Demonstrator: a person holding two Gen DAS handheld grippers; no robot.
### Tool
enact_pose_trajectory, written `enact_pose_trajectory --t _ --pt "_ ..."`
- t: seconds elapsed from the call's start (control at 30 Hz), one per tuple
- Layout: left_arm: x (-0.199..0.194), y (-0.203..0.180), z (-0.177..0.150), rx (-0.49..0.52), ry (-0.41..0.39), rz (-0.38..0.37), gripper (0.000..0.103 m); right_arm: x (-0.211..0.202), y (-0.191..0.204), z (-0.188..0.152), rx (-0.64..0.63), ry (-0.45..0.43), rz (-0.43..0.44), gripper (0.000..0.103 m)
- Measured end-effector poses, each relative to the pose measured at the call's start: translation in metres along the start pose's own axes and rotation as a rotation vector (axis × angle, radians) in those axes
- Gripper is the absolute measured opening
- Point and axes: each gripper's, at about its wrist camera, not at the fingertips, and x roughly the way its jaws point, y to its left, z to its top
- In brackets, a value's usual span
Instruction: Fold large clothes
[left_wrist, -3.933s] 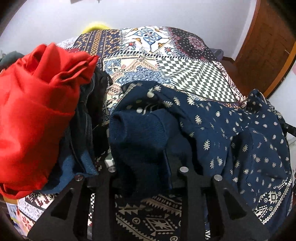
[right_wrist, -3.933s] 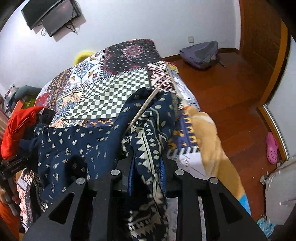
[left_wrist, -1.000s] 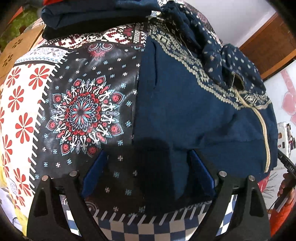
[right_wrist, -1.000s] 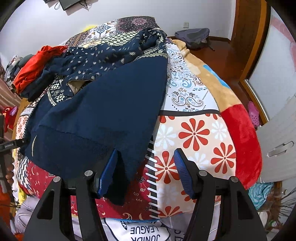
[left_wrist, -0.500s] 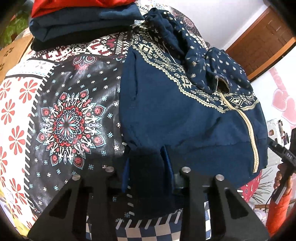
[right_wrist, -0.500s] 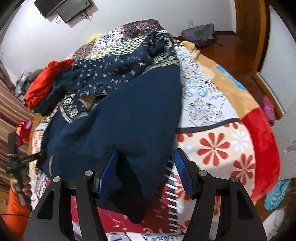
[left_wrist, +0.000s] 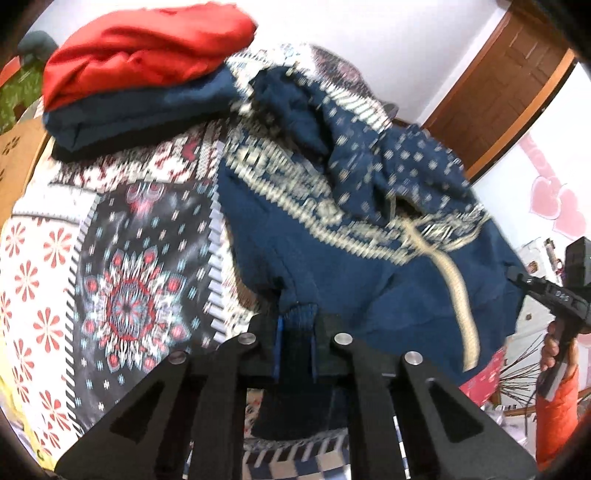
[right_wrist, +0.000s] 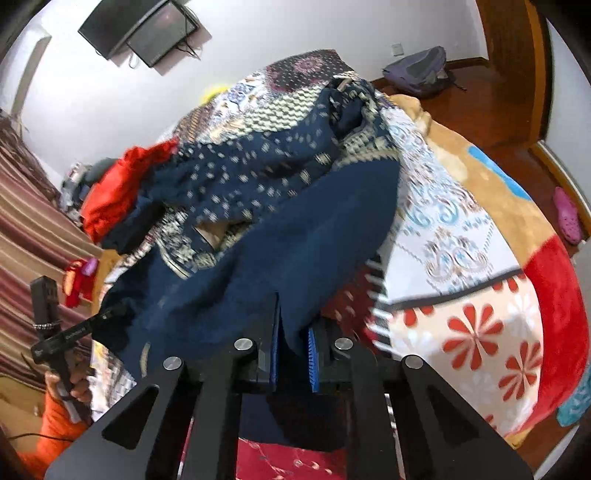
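I'm over a bed (right_wrist: 461, 332) with a patchwork quilt, white walls behind, a wall-mounted screen (right_wrist: 144, 29) up high and a wooden door (left_wrist: 491, 99) off to the side.

Starting at my left: a folded stack (left_wrist: 136, 81), red garment on top of dark ones, sits at the far-left corner of the bed, well apart from my work. Then the left tool (left_wrist: 295, 343), closed on a ribbed bottom corner of the navy patterned sweater (left_wrist: 332, 258). The sweater spreads away from that tool and to its right, plain hem nearest me, patterned yoke and sleeves bunched at the far end. Furthest right is my right tool (right_wrist: 291, 347), its blue pads clamped on the other hem corner; from that view the sweater (right_wrist: 280, 229) runs away and to the left.

So both tools pinch the near hem, one at each end, and the garment's long axis points straight away from me toward the head of the bed. I judge the next move depends on exactly that: the hem edge lies across between my hands, neither nearer than the other, so both would have to travel together along that axis to lay the body flat or carry the hem up over the chest. The sleeves are crumpled at the far end and may need straightening first.
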Motion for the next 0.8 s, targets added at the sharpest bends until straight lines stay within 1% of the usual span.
enact_pose_trajectory --t 0.17,0.23,0.3,0.43,0.57,0.7,0.77,0.8 --pt "-0.017 -0.011 0.031 0.008 -0.075 -0.043 0.008 -0.008 0.022 0.024 -0.089 -0.066 -0.021 0.008" --pt "-0.023 -0.016 0.047 0.017 -0.108 -0.067 0.008 -0.014 0.028 0.039 -0.120 -0.107 -0.030 0.008" --pt "-0.026 -0.020 0.062 0.029 -0.135 -0.069 0.008 -0.019 0.032 0.057 -0.139 -0.148 -0.039 0.008" --pt "-0.031 -0.027 0.101 0.033 -0.192 -0.070 0.008 -0.017 0.026 0.092 -0.133 -0.191 -0.050 0.008" --pt "-0.032 -0.031 0.138 0.030 -0.250 -0.061 0.008 -0.007 0.016 0.125 -0.107 -0.214 -0.055 0.008" --pt "-0.016 -0.027 0.173 0.010 -0.280 -0.016 0.008 0.010 0.001 0.159 -0.059 -0.227 -0.059 0.008" --pt "-0.002 -0.024 0.187 0.000 -0.284 0.035 0.008 0.016 -0.003 0.168 -0.056 -0.228 -0.077 0.008" --pt "0.008 -0.022 0.194 0.002 -0.283 0.083 0.008 0.023 -0.006 0.173 -0.054 -0.222 -0.089 0.008"
